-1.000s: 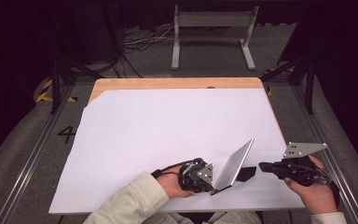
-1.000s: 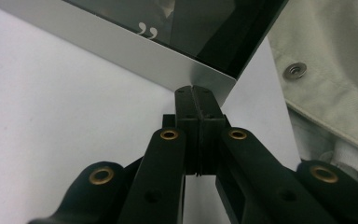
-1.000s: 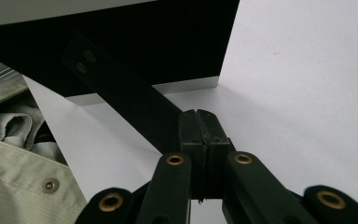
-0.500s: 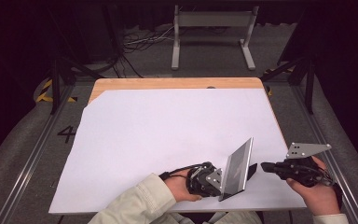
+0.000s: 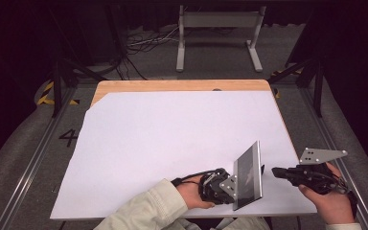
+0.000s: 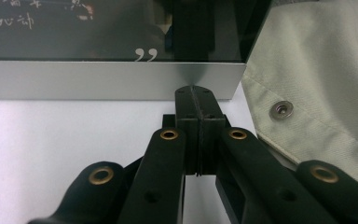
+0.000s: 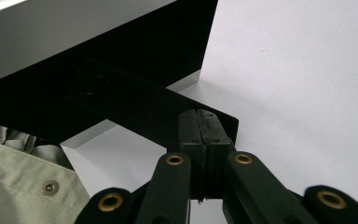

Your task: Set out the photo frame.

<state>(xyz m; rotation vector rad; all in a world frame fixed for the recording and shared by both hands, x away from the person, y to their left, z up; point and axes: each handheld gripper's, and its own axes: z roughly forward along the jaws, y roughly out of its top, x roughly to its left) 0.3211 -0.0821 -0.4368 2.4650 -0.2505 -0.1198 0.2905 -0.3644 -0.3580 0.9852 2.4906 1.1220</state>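
Note:
A silver-edged picture frame [image 5: 248,175] with dark glass stands tilted on the white sheet near the table's front edge. In the left gripper view its silver border [image 6: 98,79] runs across, with white lettering on the glass above. My left gripper [image 5: 230,187] is shut, and its tips [image 6: 196,91] touch that border from the left side of the frame. My right gripper [image 5: 274,171] is shut too. Its tips [image 7: 199,114] rest against the black stand flap [image 7: 135,105] that sticks out from the frame's dark back.
White paper [image 5: 172,139] covers most of the wooden table [image 5: 182,85]. A metal stand [image 5: 218,36] and cables lie on the floor beyond the far edge. A pale sleeve [image 5: 143,211] comes in from the front edge.
The left hand and the frame have shifted right and a little toward the front edge, closer to the right gripper. The right hand has stayed nearly still.

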